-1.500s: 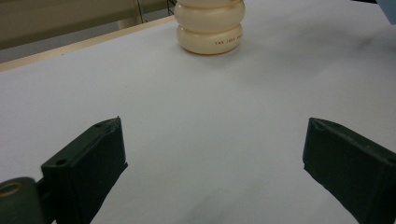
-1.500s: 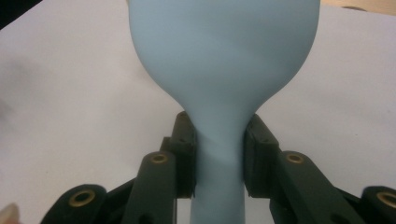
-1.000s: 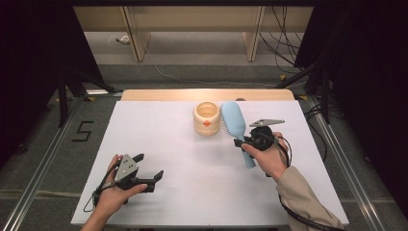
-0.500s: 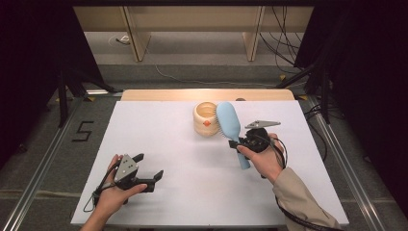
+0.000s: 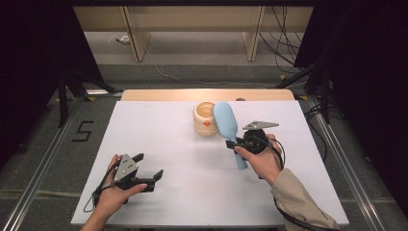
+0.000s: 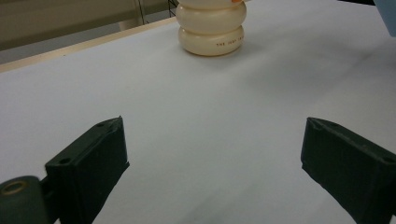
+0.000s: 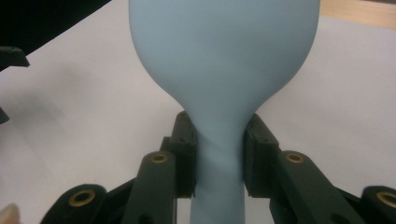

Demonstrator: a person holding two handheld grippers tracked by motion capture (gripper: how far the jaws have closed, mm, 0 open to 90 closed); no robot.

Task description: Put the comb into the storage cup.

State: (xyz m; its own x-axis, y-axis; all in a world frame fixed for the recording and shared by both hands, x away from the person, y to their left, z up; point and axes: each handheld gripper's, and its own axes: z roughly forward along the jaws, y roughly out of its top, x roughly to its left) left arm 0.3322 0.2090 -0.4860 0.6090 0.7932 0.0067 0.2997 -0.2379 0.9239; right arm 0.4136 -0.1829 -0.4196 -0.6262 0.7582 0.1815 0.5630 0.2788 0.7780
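Hairbrush, pale blue, clenched at its neck in my right tongs, head beside cream pot on white counter; left tongs released, well apart.

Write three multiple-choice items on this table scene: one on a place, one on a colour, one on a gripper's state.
1. Where does the cream ribbed round holder stand?
A. far middle of the white table
B. near left corner
C. on the floor

2. What colour is the plastic hairbrush?
A. red
B. light blue
C. black

3. How is the right gripper?
A. open wide
B. lying on the table
C. shut on the hairbrush's neck

Answers: 1 A, the high view shows it near the far edge; 2 B, its back is pale blue; 3 C, the pads press both sides of the neck.
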